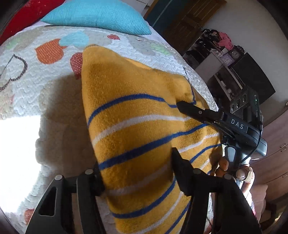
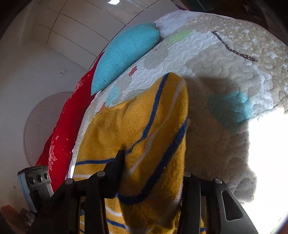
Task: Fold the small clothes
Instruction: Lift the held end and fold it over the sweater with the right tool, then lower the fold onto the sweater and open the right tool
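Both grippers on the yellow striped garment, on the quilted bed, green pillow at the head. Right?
Not quite: the pillow is turquoise blue, as the left wrist view shows. Otherwise yes: left gripper and right gripper hold the yellow striped garment on the quilted bed.

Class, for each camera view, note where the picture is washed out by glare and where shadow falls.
Left wrist view: sunlight blows out the quilt at lower left, with shadow beside the yellow striped cloth. Right wrist view: glare whitens the lower right, and shadow lies right of the cloth; straight lines bow from fisheye distortion.
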A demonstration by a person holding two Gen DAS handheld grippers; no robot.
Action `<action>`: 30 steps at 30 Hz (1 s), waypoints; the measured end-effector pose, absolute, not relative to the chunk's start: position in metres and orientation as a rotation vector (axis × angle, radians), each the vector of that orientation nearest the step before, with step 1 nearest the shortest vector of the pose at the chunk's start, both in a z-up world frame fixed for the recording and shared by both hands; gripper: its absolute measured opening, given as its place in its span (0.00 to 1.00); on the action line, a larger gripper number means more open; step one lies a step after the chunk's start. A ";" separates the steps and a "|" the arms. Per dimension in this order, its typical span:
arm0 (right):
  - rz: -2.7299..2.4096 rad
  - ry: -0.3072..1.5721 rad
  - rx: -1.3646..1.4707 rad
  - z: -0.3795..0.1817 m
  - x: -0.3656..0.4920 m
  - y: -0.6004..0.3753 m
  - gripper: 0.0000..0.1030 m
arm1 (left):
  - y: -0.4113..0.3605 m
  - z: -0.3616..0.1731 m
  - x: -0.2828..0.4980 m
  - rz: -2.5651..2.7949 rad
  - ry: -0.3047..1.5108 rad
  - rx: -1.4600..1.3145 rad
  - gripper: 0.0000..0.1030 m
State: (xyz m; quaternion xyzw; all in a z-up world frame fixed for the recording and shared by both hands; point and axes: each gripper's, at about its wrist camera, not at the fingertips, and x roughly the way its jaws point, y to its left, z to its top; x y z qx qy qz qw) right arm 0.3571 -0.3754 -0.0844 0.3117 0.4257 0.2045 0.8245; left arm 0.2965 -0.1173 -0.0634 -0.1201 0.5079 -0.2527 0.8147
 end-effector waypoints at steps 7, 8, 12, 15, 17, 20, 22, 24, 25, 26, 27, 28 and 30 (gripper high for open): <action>0.398 0.863 0.595 -0.064 0.355 -0.355 0.41 | -0.074 -0.051 0.299 -0.336 1.050 -0.220 0.72; 0.306 0.908 0.502 -0.071 0.359 -0.348 0.41 | -0.073 -0.058 0.298 -0.276 1.054 -0.174 0.73; 0.165 0.871 0.366 -0.064 0.342 -0.342 0.44 | -0.058 -0.064 0.275 -0.242 1.029 -0.155 0.80; 0.162 0.749 0.284 -0.028 0.316 -0.333 0.46 | -0.046 -0.047 0.241 -0.144 0.931 -0.082 0.80; 0.196 0.707 0.217 -0.008 0.308 -0.317 0.46 | -0.044 -0.034 0.218 -0.051 0.840 -0.013 0.82; 0.260 0.704 0.128 0.000 0.309 -0.277 0.46 | -0.038 -0.011 0.182 0.077 0.671 0.046 0.91; 0.273 0.729 0.093 -0.008 0.312 -0.255 0.46 | -0.034 0.004 0.156 0.125 0.540 0.075 1.00; 0.274 0.766 0.082 -0.025 0.316 -0.237 0.46 | -0.033 0.016 0.134 0.144 0.438 0.098 1.00; 0.265 0.787 0.076 -0.033 0.316 -0.232 0.46 | -0.031 0.021 0.126 0.132 0.426 0.097 1.00; 0.249 0.808 0.060 -0.043 0.316 -0.227 0.46 | -0.031 0.024 0.123 0.094 0.442 0.092 1.00; 0.227 0.809 0.035 -0.052 0.313 -0.222 0.47 | -0.031 0.025 0.119 0.067 0.474 0.094 1.00; 0.205 0.785 0.009 -0.055 0.306 -0.220 0.48 | -0.032 0.024 0.118 0.071 0.503 0.103 1.00; 0.181 0.762 -0.023 -0.056 0.292 -0.220 0.53 | -0.031 0.020 0.115 0.088 0.519 0.108 1.00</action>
